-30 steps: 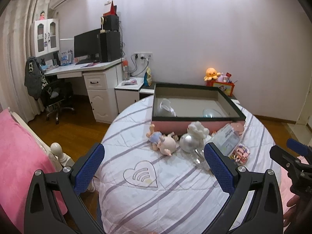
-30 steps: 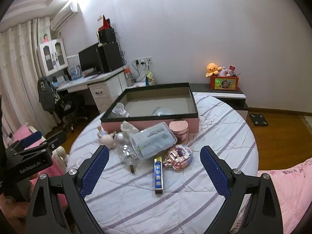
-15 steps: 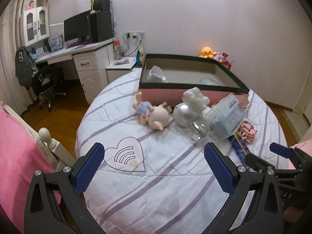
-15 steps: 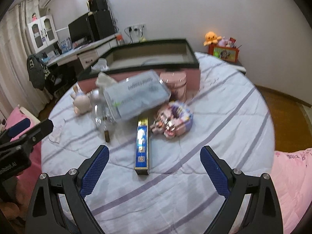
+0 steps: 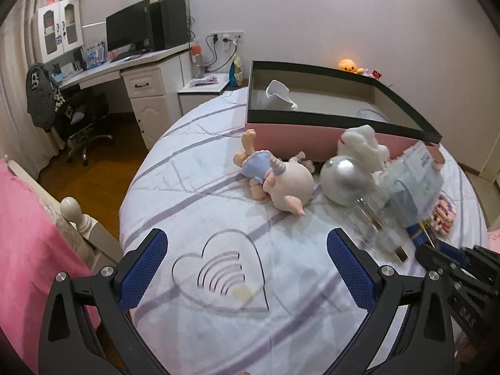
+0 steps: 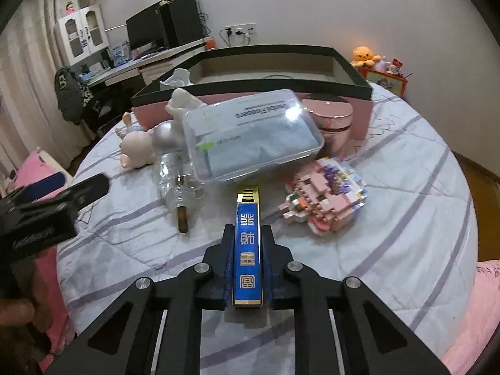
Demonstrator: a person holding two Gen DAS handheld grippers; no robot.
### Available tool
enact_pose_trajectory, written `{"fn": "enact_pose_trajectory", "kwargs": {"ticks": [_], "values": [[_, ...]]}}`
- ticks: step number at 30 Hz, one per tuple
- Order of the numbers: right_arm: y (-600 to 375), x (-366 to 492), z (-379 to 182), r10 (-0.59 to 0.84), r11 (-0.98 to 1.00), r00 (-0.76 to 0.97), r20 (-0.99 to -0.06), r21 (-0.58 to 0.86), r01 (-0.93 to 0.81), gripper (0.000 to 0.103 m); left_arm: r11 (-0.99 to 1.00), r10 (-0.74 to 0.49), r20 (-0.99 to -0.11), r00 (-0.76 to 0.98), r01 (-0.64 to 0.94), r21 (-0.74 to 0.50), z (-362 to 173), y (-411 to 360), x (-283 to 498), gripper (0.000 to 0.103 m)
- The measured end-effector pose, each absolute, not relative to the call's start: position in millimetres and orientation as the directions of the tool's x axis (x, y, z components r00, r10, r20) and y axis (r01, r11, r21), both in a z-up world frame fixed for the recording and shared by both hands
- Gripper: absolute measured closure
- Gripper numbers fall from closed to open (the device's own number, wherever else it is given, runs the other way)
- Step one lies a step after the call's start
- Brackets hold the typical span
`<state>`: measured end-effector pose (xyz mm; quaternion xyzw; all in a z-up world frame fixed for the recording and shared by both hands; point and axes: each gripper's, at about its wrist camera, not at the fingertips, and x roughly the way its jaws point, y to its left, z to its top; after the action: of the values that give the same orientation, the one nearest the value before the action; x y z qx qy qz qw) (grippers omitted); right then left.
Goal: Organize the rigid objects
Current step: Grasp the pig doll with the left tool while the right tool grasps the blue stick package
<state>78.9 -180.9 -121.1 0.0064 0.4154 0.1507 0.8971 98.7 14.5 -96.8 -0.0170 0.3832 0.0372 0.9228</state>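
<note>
The right gripper (image 6: pixel 247 237) had just been closing, and its blue pads clamped the long sides of a narrow blue and gold box (image 6: pixel 247 243) lying flat on the striped bedspread (image 6: pixel 390 218). The box's far gold end lay just beside a clear plastic case (image 6: pixel 250 134), with a glass bottle (image 6: pixel 178 184) to its left and a pink brick model (image 6: pixel 325 197) to its right. Behind them stood the large open storage box (image 6: pixel 250 56).

The left gripper (image 5: pixel 247 268) hung wide open over a heart print, holding nothing, near a pig doll (image 5: pixel 281 181).

To do this well, the box should probably be lifted straight up, kept level, clear of the plastic case.
</note>
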Motion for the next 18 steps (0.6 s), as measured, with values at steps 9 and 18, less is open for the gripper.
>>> {"fn": "enact_pose_trajectory", "kwargs": {"ticks": [9,18], "values": [[-186.2,84.4,-121.9,0.299,0.948,0.6,-0.742,0.162,-0.273,0.087,0.999,0.025,-0.747,0.665,-0.038,0.0,-107.2,17.4,151.2,0.0],[-189.3,85.0,-120.5,0.301,0.949,0.601,-0.74,0.169,-0.266,0.087,0.996,-0.09,-0.77,0.632,0.046,-0.079,-114.0,16.6,175.9,0.044]]}}
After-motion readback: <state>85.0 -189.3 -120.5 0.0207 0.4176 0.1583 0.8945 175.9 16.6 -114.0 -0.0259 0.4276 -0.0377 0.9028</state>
